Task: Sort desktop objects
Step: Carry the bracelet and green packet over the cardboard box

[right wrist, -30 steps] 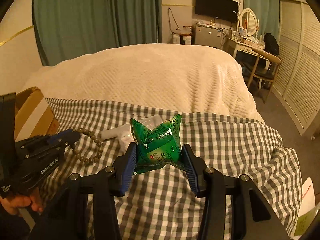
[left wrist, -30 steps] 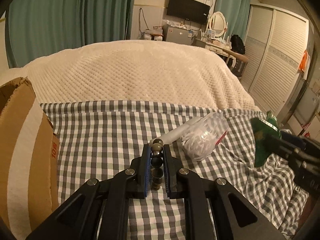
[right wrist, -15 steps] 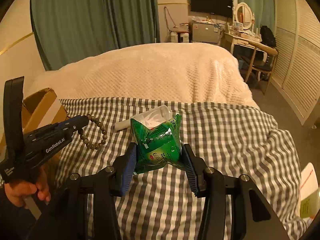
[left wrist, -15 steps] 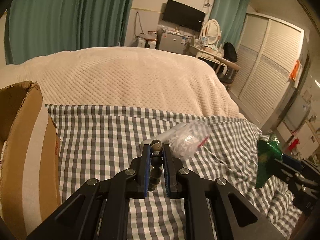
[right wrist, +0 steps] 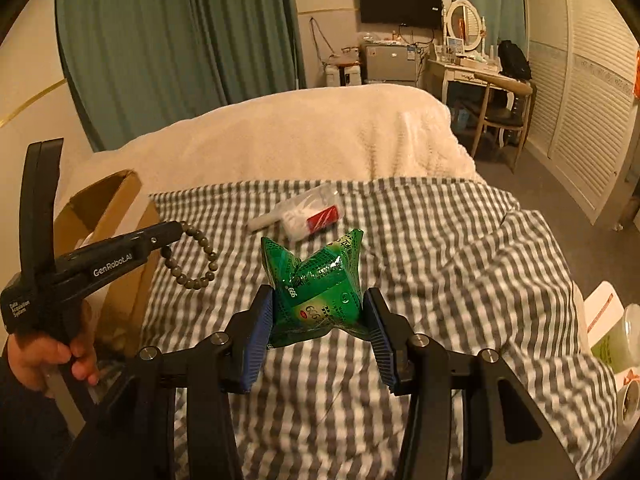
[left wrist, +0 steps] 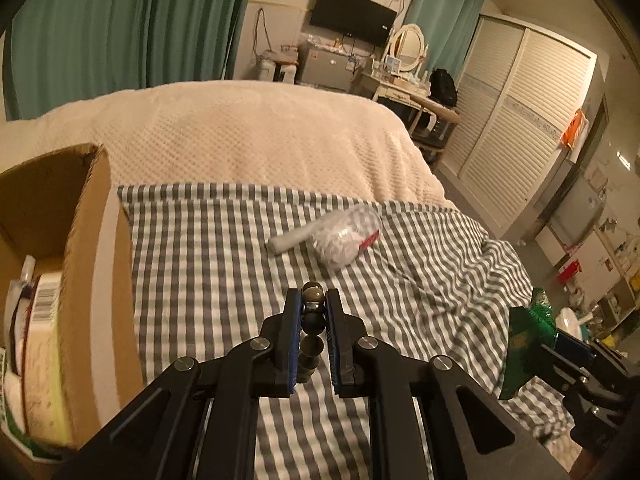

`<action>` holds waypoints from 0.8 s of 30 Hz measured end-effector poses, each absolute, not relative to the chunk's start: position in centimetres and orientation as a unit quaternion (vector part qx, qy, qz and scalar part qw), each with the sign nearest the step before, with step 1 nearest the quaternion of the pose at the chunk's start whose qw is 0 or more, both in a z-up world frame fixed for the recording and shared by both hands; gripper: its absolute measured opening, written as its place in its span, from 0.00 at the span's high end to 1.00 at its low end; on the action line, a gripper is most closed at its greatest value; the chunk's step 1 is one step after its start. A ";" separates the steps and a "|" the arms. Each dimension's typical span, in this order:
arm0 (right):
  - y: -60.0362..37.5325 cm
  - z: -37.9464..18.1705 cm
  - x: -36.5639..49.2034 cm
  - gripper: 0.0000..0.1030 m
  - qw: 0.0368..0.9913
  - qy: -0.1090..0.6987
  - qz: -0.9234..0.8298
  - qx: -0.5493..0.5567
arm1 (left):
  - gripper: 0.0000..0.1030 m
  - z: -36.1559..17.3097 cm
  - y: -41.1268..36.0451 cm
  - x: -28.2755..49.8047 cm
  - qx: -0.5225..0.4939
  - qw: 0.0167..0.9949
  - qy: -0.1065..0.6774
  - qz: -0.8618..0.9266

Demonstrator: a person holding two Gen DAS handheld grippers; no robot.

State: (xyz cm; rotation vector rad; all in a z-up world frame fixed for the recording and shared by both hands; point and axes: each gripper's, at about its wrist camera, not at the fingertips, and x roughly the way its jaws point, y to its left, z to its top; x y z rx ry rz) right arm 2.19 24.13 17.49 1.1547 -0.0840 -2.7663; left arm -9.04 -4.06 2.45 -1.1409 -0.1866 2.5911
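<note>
Green packet (right wrist: 316, 288) sits gripped in the right tool (right wrist: 318, 316), beads (left wrist: 311, 332) in the left tool (left wrist: 313, 336). Both have lifted off the bed (left wrist: 224, 240) toward the box (left wrist: 88, 248); dropping comes next

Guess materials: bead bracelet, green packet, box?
Bead bracelet: round olive-grey beads with a dull sheen, maybe stone or wood; can't tell which.
Green packet: glossy printed plastic film, crinkled and puffed, with bright glints.
Box: brown corrugated cardboard, matte, raw cut edge, with a pale tape strip down the side.
</note>
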 end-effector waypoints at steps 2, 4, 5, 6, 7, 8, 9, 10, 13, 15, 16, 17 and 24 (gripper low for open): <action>23.7 18.1 3.2 0.56 0.076 -0.028 -0.920 0.382 | 0.89 3.0 -4.6 -8.5 -0.399 0.150 -0.064 0.902; 23.3 18.7 4.0 0.56 0.080 -0.024 -0.921 0.380 | 0.89 3.8 -5.2 -8.1 -0.402 0.150 -0.067 0.901; 23.2 19.2 4.7 0.56 0.083 -0.022 -0.922 0.379 | 0.89 4.3 -5.6 -7.8 -0.403 0.150 -0.069 0.900; 23.0 19.6 4.9 0.56 0.084 -0.019 -0.922 0.378 | 0.89 4.8 -6.1 -7.6 -0.401 0.148 -0.069 0.902; 22.9 20.1 5.4 0.56 0.085 -0.018 -0.922 0.376 | 0.89 5.2 -6.3 -7.4 -0.399 0.146 -0.066 0.903; 22.7 20.7 5.8 0.56 0.087 -0.018 -0.924 0.373 | 0.89 5.5 -6.5 -7.4 -0.398 0.145 -0.065 0.904; 22.5 21.2 6.2 0.56 0.089 -0.019 -0.924 0.370 | 0.89 6.1 -7.0 -7.3 -0.396 0.144 -0.066 0.905; 22.2 21.6 6.4 0.56 0.092 -0.020 -0.925 0.369 | 0.89 6.6 -7.5 -7.2 -0.395 0.144 -0.067 0.905; 21.2 23.0 7.2 0.56 0.101 -0.014 -0.926 0.363 | 0.89 8.3 -9.4 -7.3 -0.385 0.133 -0.074 0.910; 20.1 23.9 7.4 0.56 0.108 -0.012 -0.928 0.357 | 0.89 9.7 -10.8 -7.3 -0.377 0.124 -0.077 0.914; 19.6 24.3 7.5 0.56 0.114 -0.014 -0.927 0.356 | 0.89 10.3 -11.4 -7.3 -0.375 0.120 -0.079 0.916; 18.8 24.7 7.6 0.56 0.124 -0.016 -0.927 0.355 | 0.89 10.9 -12.1 -7.4 -0.372 0.117 -0.082 0.917; 12.0 27.9 6.8 0.56 0.182 0.023 -0.924 0.335 | 0.89 14.7 -16.6 -7.9 -0.350 0.080 -0.066 0.931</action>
